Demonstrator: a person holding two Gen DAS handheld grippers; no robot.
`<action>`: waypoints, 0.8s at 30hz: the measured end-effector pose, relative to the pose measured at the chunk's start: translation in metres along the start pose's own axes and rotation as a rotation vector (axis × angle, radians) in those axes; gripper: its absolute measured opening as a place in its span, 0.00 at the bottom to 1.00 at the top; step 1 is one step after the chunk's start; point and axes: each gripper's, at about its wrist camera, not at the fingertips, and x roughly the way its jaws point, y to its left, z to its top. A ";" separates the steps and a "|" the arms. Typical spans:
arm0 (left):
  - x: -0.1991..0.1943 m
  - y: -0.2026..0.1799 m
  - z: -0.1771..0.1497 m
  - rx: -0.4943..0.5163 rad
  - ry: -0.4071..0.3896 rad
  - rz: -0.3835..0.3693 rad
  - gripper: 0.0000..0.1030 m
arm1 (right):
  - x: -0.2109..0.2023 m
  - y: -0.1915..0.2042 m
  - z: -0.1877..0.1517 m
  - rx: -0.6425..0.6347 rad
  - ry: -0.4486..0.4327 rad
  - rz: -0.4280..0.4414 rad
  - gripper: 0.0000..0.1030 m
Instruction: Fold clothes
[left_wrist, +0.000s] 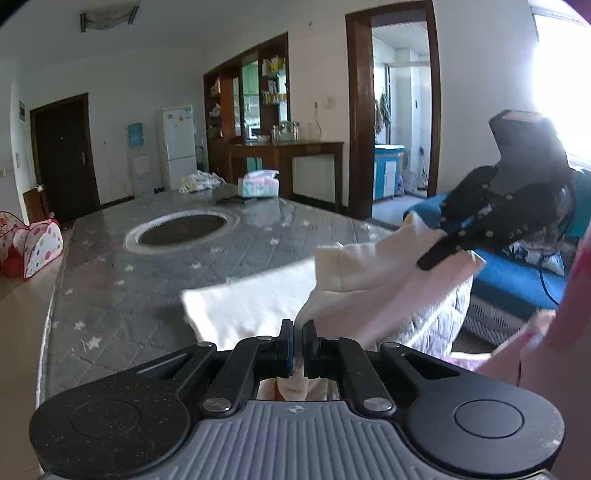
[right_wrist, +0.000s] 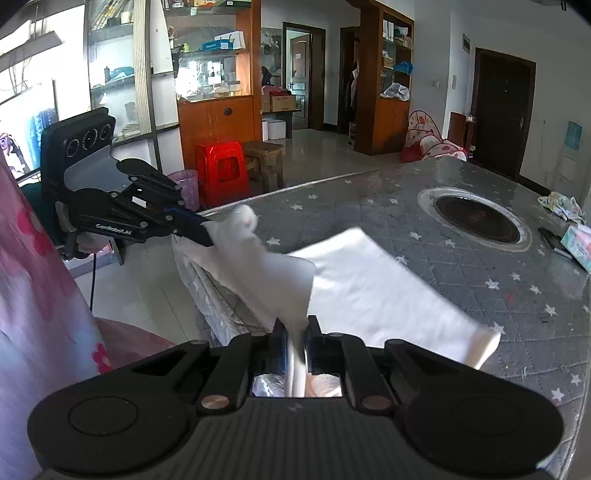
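Both claws are clamped on the white cloth (left_wrist: 255, 306) — the left gripper (left_wrist: 298, 343) pinches its near edge at 6 o'clock in its own view, the right gripper (left_wrist: 430, 260) bites a raised corner at 3 o'clock. From the grey star-quilted table (left_wrist: 122, 280) the cloth's near edge lifts while the rest lies flat, its far part reaching toward the round inset (left_wrist: 183, 229) at 11 o'clock — a tissue pack (left_wrist: 258, 183) sits beyond.

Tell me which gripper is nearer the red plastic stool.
Left. In the right wrist view the left gripper sits between the camera and the red stool, off the table's edge; the right gripper is farther back. Both clamp the white cloth.
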 end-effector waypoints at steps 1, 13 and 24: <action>0.004 0.001 0.003 0.005 -0.005 0.007 0.05 | 0.000 -0.002 0.003 -0.001 -0.004 -0.007 0.08; 0.106 0.045 0.048 0.066 0.050 0.056 0.05 | 0.047 -0.079 0.027 0.067 -0.023 -0.163 0.06; 0.218 0.069 0.039 0.035 0.142 0.162 0.07 | 0.127 -0.142 0.001 0.199 0.013 -0.342 0.07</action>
